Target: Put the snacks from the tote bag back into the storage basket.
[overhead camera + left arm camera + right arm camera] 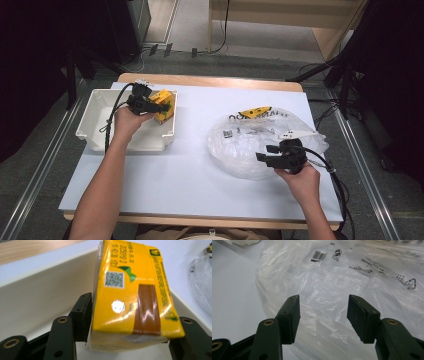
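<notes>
The left hand-held gripper (pixel 156 106) pinches the yellow carton (pixel 132 292) over the white bin (pixel 100 107); stiff, light, glossy-slippery, best squeezed across flat sides. The right hand-held gripper (pixel 323 317) is spread.

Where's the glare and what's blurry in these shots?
Left gripper view: a white glare spot on the yellow carton, its near edge soft. Right gripper view: sheen on the plastic bag, far print blurred. High view: evenly lit table, dark surroundings.
</notes>
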A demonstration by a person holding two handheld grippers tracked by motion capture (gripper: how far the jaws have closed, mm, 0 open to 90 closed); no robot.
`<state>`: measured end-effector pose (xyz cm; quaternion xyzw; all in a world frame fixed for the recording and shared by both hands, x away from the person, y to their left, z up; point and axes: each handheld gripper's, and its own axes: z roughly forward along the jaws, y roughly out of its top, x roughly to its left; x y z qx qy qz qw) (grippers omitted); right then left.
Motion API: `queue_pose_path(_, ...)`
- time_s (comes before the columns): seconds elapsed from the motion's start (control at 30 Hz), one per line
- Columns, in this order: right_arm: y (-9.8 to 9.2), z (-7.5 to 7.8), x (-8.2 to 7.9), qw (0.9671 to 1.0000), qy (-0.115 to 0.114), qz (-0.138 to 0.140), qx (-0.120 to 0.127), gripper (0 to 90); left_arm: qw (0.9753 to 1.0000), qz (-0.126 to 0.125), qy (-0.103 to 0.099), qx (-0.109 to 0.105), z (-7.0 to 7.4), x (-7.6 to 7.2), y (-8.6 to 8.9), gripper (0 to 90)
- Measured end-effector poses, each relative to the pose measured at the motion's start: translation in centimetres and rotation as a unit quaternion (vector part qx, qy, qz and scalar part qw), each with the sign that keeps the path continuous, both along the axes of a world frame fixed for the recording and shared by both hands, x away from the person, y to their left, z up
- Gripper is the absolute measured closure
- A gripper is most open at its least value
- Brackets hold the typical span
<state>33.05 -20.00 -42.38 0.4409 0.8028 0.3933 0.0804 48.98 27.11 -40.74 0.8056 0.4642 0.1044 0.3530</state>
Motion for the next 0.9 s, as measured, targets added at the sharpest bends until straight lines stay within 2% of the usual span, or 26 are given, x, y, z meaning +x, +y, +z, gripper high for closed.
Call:
queue_pose_path(0.27, 0.0, 0.0, 0.0, 1.0000, -0.002, 0.003, -0.006, 45.0, 0.9999, 0.009, -0.002, 0.006, 0.7, -0.2, -0.2, 43.9)
queue_pose_path(0.37, 0.0, 0.0, 0.0, 1.0000, 0.000, 0.004, -0.004, 44.5, 0.9999, 0.010, 0.006, 0.004, 1.0, -0.2, -0.2, 42.5)
queue_pose_path(0.43, 0.0, 0.0, 0.0, 1.0000, -0.002, 0.006, -0.004, 44.2, 0.9999, 0.010, 0.009, -0.007, 1.3, -0.2, 0.0, 42.5)
queue_pose_path(0.53, 0.0, 0.0, 0.0, 1.0000, -0.001, 0.007, -0.002, 44.2, 0.9995, 0.010, 0.001, -0.029, 2.0, -0.4, 0.4, 44.0)
queue_pose_path(0.6, 0.0, 0.0, 0.0, 1.0000, -0.001, 0.006, -0.002, 44.2, 0.9994, 0.010, 0.000, -0.033, 2.6, -0.6, 0.5, 44.0)
queue_pose_path(0.67, 0.0, 0.0, 0.0, 1.0000, -0.001, 0.006, -0.003, 44.2, 0.9995, 0.009, 0.010, -0.028, 2.9, -0.7, 0.4, 42.8)
queue_pose_path(0.9, -0.1, 0.0, 0.0, 1.0000, -0.001, 0.007, -0.003, 44.2, 0.9997, 0.015, 0.007, -0.018, 3.9, -1.4, 0.7, 42.3)
